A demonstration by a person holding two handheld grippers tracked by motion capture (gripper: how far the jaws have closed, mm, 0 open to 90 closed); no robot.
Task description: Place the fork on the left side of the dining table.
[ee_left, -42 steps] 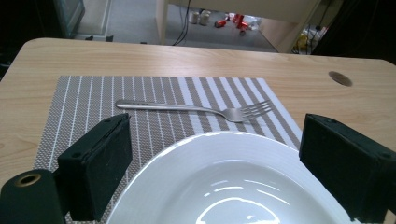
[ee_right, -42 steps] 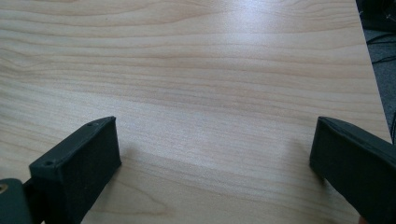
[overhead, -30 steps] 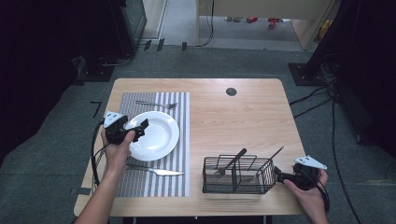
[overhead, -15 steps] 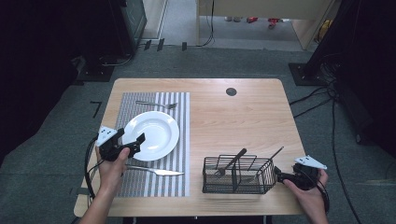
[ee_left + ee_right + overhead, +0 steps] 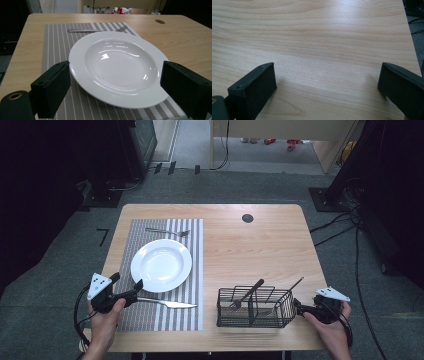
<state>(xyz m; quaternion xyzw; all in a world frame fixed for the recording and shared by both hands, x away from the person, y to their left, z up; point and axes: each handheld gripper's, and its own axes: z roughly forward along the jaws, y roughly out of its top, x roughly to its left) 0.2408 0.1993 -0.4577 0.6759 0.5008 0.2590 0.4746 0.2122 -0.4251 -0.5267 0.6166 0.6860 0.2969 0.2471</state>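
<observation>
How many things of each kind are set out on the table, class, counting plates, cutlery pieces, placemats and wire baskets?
Plates: 1, the white plate.
Cutlery pieces: 4, the fork and knife on the mat, plus two pieces in the basket.
Placemats: 1, the striped placemat.
Wire baskets: 1, the black wire basket.
Total: 7.

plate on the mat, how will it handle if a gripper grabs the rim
The plate looks glazed and glossy, so probably slippery between the jaws. It seems stiff and likely breakable if dropped. Its wide flat base on the mat suggests it would slide, not tip.
</observation>
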